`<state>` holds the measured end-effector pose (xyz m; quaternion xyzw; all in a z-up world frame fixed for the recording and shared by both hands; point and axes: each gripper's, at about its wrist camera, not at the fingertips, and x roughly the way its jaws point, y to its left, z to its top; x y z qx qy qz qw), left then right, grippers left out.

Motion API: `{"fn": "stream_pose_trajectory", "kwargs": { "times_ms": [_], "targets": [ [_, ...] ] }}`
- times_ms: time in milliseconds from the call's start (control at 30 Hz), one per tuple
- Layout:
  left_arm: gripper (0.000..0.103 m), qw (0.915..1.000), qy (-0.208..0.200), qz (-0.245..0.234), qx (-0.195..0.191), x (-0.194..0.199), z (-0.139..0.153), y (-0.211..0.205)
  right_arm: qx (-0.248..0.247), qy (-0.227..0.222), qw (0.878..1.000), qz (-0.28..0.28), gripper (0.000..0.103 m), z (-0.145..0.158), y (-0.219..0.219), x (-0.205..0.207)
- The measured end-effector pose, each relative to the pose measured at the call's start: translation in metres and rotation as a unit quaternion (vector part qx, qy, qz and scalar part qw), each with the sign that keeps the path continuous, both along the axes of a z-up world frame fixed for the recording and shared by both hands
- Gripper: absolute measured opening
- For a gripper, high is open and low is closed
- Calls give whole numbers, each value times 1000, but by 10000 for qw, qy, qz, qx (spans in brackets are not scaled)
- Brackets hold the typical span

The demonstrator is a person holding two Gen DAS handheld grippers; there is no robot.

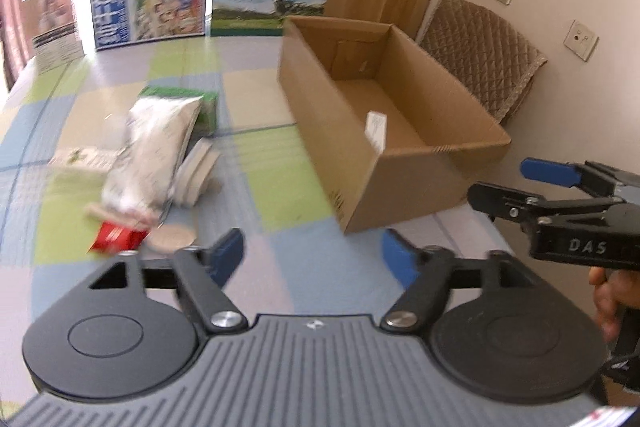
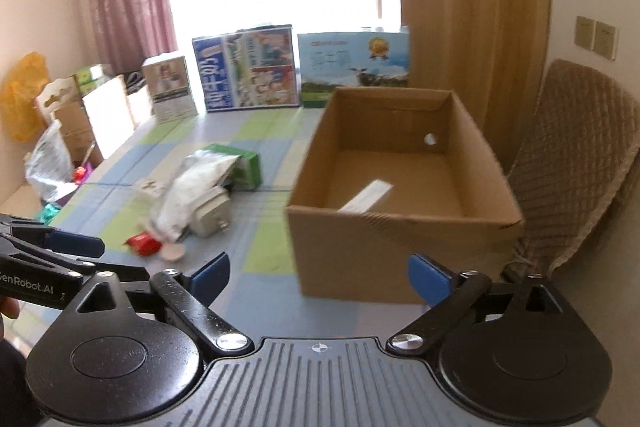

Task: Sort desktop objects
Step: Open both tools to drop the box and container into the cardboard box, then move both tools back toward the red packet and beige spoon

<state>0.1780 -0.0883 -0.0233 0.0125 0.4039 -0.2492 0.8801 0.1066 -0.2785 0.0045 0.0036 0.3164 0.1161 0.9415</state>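
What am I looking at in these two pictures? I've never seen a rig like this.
No robot: a person holds a two-finger gripper in each hand, each with a fisheye camera looking along its blue fingers. One picture is from the left gripper, the other from the right gripper. Both are open and hold nothing.

On the checked tablecloth stands an open cardboard box with only a white slip showing inside. Beside it lies a pile: a silvery bag, a green box and a red packet.
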Motion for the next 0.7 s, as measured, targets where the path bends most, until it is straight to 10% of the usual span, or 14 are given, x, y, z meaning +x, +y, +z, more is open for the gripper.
{"fn": "stream_pose_trajectory", "kwargs": {
  "times_ms": [700],
  "targets": [
    [101,9972,176,596,427,-40,-18,110,-262,281,9955,865,101,-13,63,-22]
  ]
}}
